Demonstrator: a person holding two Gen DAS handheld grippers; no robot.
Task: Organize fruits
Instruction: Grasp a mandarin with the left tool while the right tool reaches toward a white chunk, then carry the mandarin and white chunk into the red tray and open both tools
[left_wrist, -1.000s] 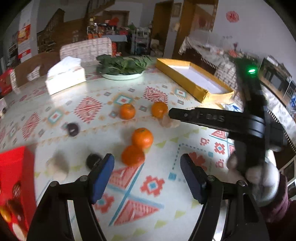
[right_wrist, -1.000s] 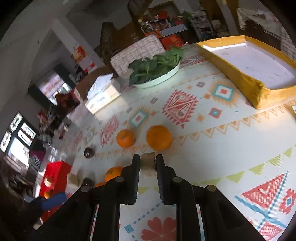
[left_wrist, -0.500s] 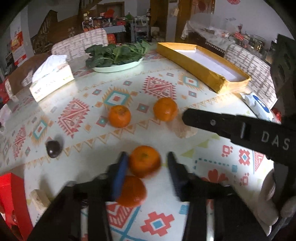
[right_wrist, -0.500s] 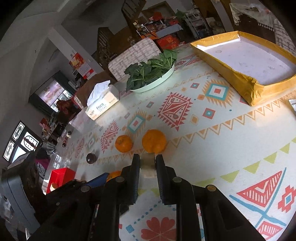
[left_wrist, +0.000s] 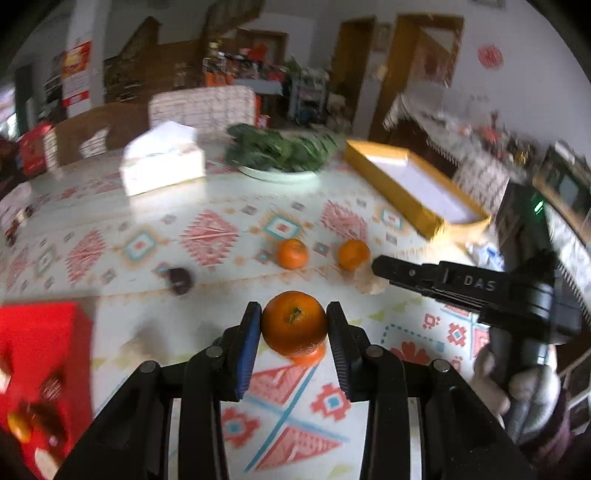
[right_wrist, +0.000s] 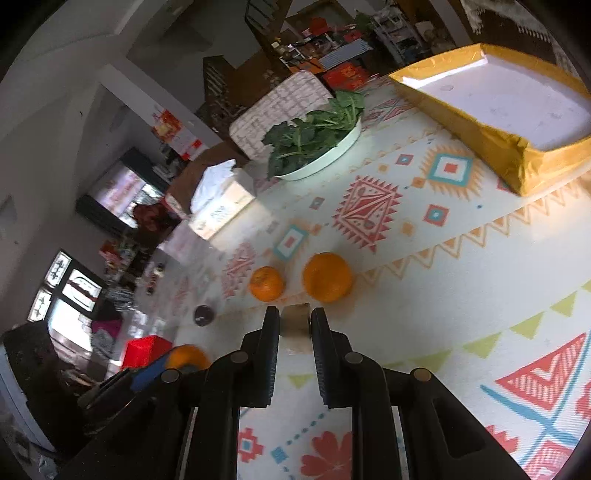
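My left gripper (left_wrist: 293, 325) is shut on an orange (left_wrist: 294, 323) and holds it above the patterned tablecloth; another orange (left_wrist: 308, 353) lies just under it. Two more oranges (left_wrist: 291, 253) (left_wrist: 353, 254) lie further back, also in the right wrist view (right_wrist: 266, 283) (right_wrist: 327, 277). My right gripper (right_wrist: 294, 325) is shut on a small beige block (right_wrist: 294, 320); it also shows in the left wrist view (left_wrist: 380, 267) at the right, low over the table. A dark round fruit (left_wrist: 180, 281) (right_wrist: 203, 315) lies to the left. The held orange shows in the right wrist view (right_wrist: 186, 359).
A yellow-rimmed tray (left_wrist: 417, 192) (right_wrist: 517, 155) stands at the back right. A plate of greens (left_wrist: 280, 155) (right_wrist: 314, 144) and a tissue box (left_wrist: 162, 166) (right_wrist: 218, 203) stand at the back. A red box (left_wrist: 37, 350) sits at the left.
My left gripper closed on the orange and lifted it off the table. My right gripper stayed shut on the beige block, hardly moving.
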